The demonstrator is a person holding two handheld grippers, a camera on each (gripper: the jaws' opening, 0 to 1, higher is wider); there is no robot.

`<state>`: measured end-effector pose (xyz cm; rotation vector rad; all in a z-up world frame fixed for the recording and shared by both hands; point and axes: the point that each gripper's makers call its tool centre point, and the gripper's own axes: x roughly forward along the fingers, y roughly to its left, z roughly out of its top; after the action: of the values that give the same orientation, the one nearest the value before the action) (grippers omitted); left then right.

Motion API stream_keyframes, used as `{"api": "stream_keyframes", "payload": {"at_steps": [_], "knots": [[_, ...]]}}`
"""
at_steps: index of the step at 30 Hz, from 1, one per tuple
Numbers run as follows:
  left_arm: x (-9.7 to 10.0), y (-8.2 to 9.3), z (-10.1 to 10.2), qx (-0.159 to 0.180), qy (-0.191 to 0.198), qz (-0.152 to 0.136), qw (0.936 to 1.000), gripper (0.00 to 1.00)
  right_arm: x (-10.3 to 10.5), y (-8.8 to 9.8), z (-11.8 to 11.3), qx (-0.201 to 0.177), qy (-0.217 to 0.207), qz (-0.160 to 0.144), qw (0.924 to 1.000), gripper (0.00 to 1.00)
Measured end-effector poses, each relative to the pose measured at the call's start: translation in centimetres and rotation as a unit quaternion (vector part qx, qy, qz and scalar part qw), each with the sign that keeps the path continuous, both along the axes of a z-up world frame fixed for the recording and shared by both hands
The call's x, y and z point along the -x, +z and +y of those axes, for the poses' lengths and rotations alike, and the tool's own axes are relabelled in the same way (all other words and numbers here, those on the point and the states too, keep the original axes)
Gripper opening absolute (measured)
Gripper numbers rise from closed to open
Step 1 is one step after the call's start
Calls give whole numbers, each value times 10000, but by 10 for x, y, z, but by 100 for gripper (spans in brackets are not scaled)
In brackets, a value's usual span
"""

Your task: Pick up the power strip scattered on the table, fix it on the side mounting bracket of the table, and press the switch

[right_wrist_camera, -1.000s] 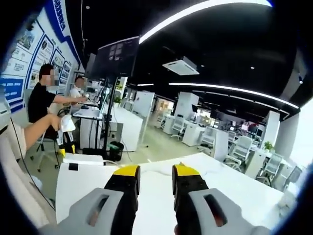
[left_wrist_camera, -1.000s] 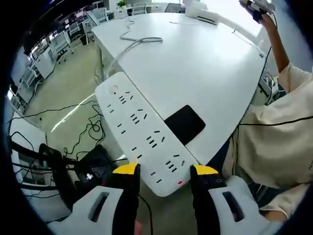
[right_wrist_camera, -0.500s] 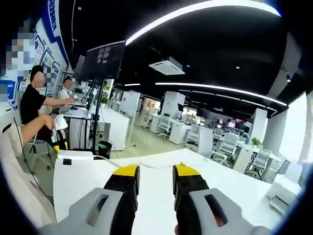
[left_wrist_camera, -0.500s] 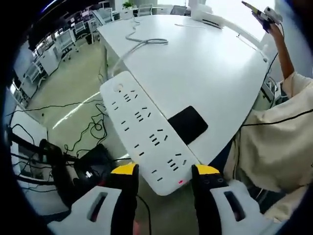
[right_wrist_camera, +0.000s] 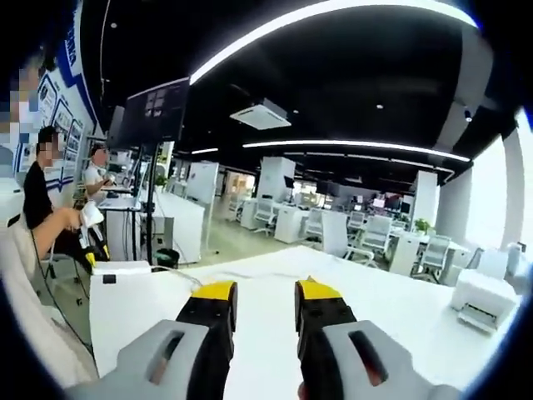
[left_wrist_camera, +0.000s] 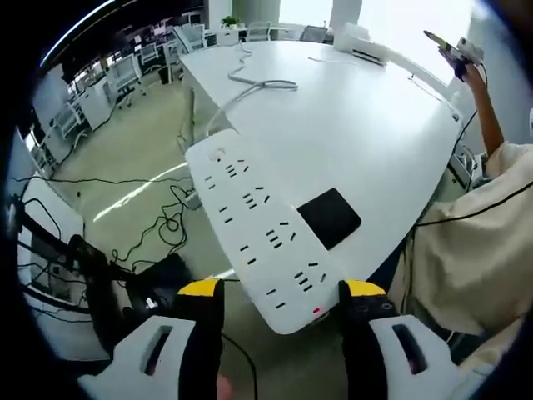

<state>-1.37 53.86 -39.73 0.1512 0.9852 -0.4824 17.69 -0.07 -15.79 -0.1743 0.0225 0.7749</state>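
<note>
White table (left_wrist_camera: pixel 375 125) spans left gripper view. White power strip (left_wrist_camera: pixel 258 229) lies diagonally along table's near edge, end with red switch light between left gripper (left_wrist_camera: pixel 281 292) jaws, which stand apart, not touching it. Black pad (left_wrist_camera: pixel 330 218) just beside strip. Right gripper (right_wrist_camera: pixel 258 292) raised over tabletop, jaws slightly apart, holding nothing.

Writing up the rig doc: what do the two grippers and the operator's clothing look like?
Both the left gripper and the right gripper are alike: two black jaws with yellow tips, each rising from a light grey moulded shell with a slot-shaped opening. In the left gripper view the person wears a loose cream short-sleeved shirt, with a thin black cable running across it.
</note>
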Motion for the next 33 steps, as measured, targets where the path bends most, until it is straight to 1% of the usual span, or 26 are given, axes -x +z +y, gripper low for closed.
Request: {"api": "stream_keyframes", "payload": {"at_steps": [2,5,6,7,8,11,13,14,16,17,19,21,22,23,24,26,28,29,30,31,32,33], "knots": [[-10,10,4,158,296,-372,9987,55,-1,-7,-5,-44,-68,18,10000,24],[-22,28,9,347,544,-973,9932,56,0,-14,-12,-155,-180,-21,9997,24],[-28,37,12,384,616,-1277,9891,57,1,-16,-14,-223,-201,-10,9995,24],[-37,51,13,428,683,-1746,9813,58,2,-18,-15,-283,-215,-16,9994,24],[-41,60,13,503,769,-1987,9757,58,3,-20,-17,-335,-234,-23,9992,24],[-49,78,4,663,735,-2463,9641,60,5,-21,-23,-490,-388,-126,9980,24],[-49,81,-10,791,567,-2509,9631,58,7,-24,-26,-512,-431,-102,9977,24],[-50,82,-16,791,518,-2530,9628,58,8,-24,-28,-564,-435,-87,9974,24],[-54,87,-27,762,417,-2702,9589,59,11,-25,-29,-630,-441,-74,9970,24],[-55,88,-31,757,400,-2729,9582,59,12,-26,-29,-641,-436,-70,9970,25],[-59,93,-39,786,401,-2880,9536,60,15,-28,-30,-655,-442,-60,9969,25],[-63,98,-50,831,393,-3062,9475,60,19,-29,-31,-685,-441,-51,9967,26],[-64,98,-54,866,388,-3060,9473,60,21,-29,-31,-703,-439,-56,9965,26],[-65,98,-61,970,382,-3016,9477,61,23,-30,-32,-742,-444,-48,9962,26],[-66,99,-66,1038,415,-3028,9465,62,25,-31,-31,-763,-429,-40,9962,26],[-68,103,-79,980,277,-3205,9418,62,28,-33,-30,-764,-397,-19,9963,27],[-68,108,-91,1064,211,-3293,9380,61,31,-36,-28,-733,-377,-1,9966,28],[-70,112,-97,1164,225,-3368,9341,61,33,-37,-28,-734,-366,5,9966,28],[-71,114,-101,1196,222,-3418,9319,61,34,-38,-28,-744,-356,11,9966,28],[-73,118,-106,1232,240,-3553,9263,61,36,-39,-28,-758,-346,15,9965,29],[-73,119,-108,1230,245,-3579,9253,61,38,-39,-28,-769,-336,15,9965,29],[-74,121,-110,1222,272,-3658,9222,61,39,-40,-28,-778,-328,13,9964,29]]}}
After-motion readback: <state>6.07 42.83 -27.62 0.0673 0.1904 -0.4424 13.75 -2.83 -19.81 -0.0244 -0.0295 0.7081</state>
